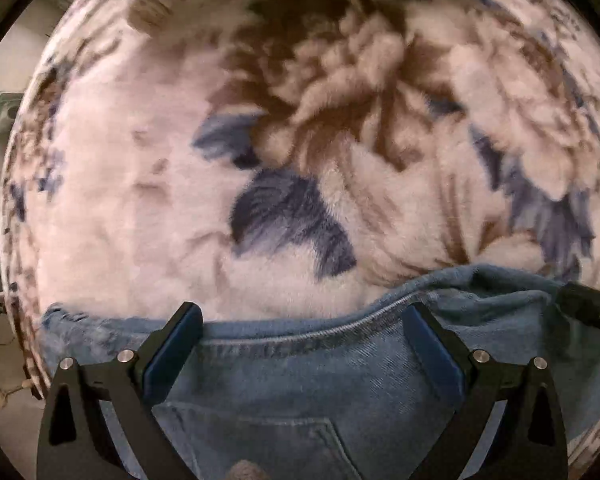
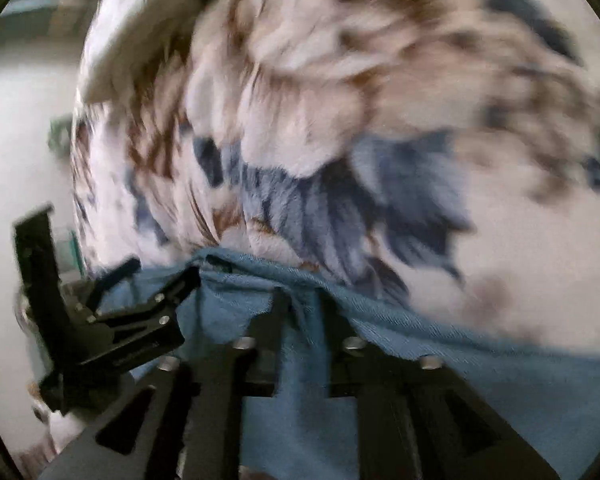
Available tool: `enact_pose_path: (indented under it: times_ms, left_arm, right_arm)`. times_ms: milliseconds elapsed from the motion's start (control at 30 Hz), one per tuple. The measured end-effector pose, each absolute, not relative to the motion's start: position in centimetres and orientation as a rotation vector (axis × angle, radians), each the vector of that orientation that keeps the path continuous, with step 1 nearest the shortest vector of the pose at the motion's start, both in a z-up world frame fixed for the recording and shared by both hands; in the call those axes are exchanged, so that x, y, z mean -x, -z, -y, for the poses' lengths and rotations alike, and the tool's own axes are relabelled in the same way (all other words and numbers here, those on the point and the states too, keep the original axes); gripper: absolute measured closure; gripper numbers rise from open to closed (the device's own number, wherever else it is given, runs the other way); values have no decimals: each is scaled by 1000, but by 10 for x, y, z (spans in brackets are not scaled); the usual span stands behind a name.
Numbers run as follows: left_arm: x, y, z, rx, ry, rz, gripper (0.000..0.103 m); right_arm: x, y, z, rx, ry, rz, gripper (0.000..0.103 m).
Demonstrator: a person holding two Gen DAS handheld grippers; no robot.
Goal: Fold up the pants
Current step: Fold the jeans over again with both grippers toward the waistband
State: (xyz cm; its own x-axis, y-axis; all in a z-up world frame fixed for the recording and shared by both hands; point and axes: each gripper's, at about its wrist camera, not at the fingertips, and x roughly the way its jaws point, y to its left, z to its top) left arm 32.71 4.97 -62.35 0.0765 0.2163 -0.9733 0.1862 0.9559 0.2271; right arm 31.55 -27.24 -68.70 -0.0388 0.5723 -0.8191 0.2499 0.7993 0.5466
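From my remote seat, the left gripper (image 1: 302, 316) points steeply down over the blue denim pants (image 1: 308, 384), its jaws spread wide and its blue pads (image 1: 432, 348) standing well apart with nothing clamped between them. In the left wrist view the pants fill the band from 4 o'clock round to 8 o'clock, under and between the fingers. A stitched seam (image 1: 320, 330) arcs from one fingertip towards the other, and a back pocket (image 1: 296, 440) sits at 6 o'clock. The frayed denim edge (image 1: 66, 316) trails out at 8 o'clock. Beyond the denim, from 9 through 12 to 3 o'clock, spreads the fleece blanket (image 1: 148, 200), pale with brown and blue flower prints. A black gripper part shows at the frame's 4 o'clock edge, over the denim.

The right wrist view is blurred. There the right gripper (image 2: 300, 300) stands with its jaws only narrowly parted, and a ridge of the pants (image 2: 300, 320) rises in the gap between the fingers; I cannot tell whether the pads press on the cloth. The denim (image 2: 500, 380) runs from 8 o'clock to 4 o'clock across the lower frame, the blanket (image 2: 500, 220) above it. At 9 o'clock the left gripper (image 2: 160, 266) appears, fingers splayed at the denim's edge.
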Motion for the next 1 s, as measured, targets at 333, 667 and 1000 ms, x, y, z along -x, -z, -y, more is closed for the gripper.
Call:
enact_pose_path:
  times_ms: [333, 667, 1000]
  left_arm:
    - [-258, 606, 50, -339, 147, -1554, 0]
    - [-198, 651, 199, -442, 307, -1604, 0]
    - [-219, 687, 229, -455, 210, -1674, 0]
  right_arm:
    - [-149, 623, 448, -950, 273, -1308, 47]
    - [69, 651, 615, -1307, 831, -1034, 76]
    - [67, 688, 653, -1350, 684, -1070, 70]
